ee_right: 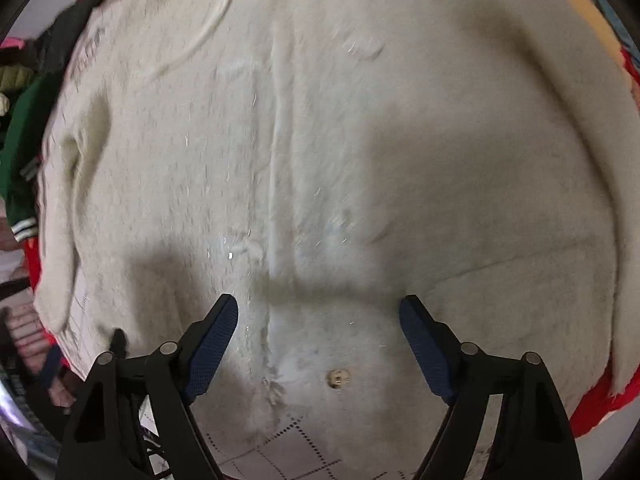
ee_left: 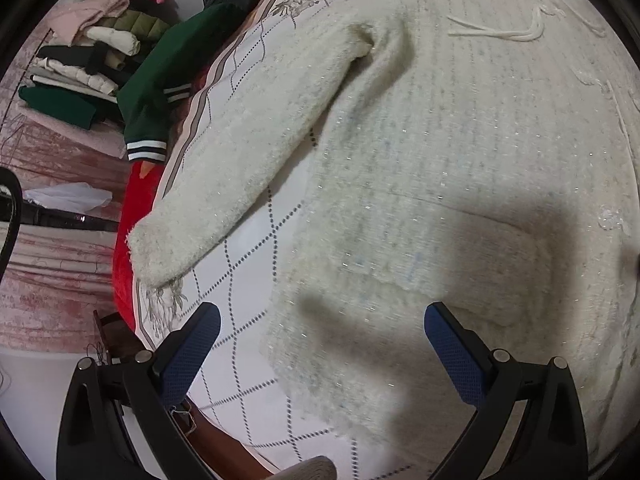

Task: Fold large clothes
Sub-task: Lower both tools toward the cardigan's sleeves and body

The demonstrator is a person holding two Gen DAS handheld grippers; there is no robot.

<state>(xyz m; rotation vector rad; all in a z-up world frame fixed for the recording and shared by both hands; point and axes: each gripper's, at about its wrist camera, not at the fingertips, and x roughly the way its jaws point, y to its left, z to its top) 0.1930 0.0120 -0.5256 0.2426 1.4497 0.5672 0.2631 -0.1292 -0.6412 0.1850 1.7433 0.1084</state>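
A large fuzzy cream cardigan lies spread flat on a white sheet with a dotted diamond pattern. Its left sleeve stretches out to the lower left. My left gripper is open and empty, just above the cardigan's lower left hem. In the right wrist view the cardigan fills the frame, with its front placket running down the middle and a button near the hem. My right gripper is open and empty over the hem at the placket.
A green jacket with striped cuffs lies at the bed's left edge. A stack of folded clothes sits beyond it. A red blanket hangs at the bed's side. Red fabric also shows at the right edge.
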